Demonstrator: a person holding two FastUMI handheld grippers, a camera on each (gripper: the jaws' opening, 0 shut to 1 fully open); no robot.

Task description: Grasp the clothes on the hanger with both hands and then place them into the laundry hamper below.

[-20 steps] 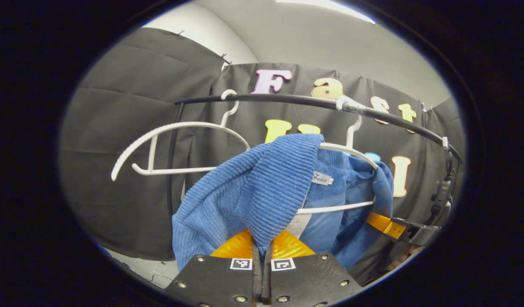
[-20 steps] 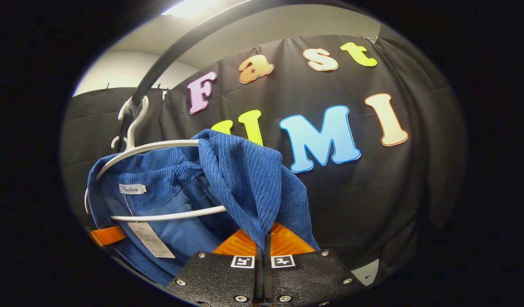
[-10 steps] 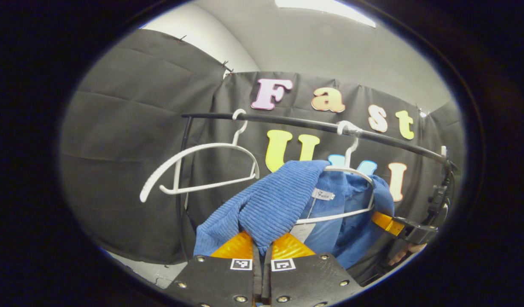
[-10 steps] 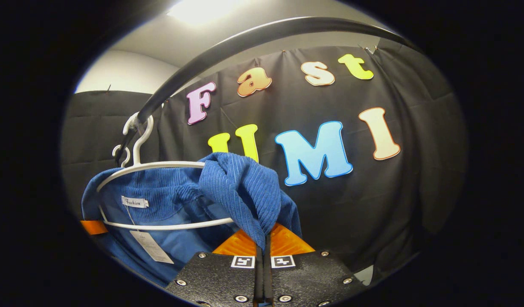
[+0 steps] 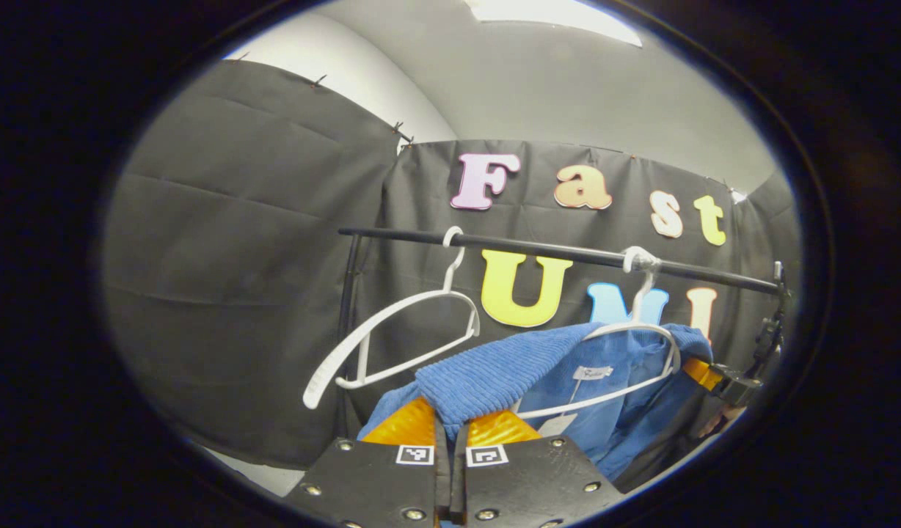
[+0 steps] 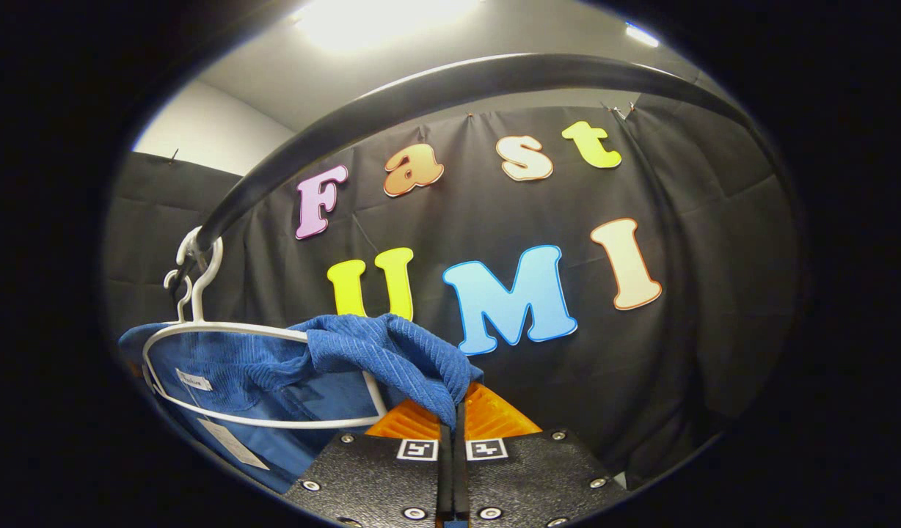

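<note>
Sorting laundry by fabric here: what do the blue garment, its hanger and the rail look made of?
Blue garment: ribbed, matte fabric, probably corduroy, with a smoother blue lining.
White hanger: thin smooth bars with a slight sheen, likely plastic.
Black rail: a smooth dark tube with soft highlights, possibly painted metal.

Two white plastic hangers hook over one black metal rail (image 5: 553, 251): a bare hanger (image 5: 392, 337) up and left of the left gripper (image 5: 450, 433), and a loaded hanger (image 5: 626, 359) to its right. One blue corduroy garment (image 5: 494, 374) hangs there. Two orange-fingered grippers show, the right gripper (image 6: 454, 418) included.
</note>
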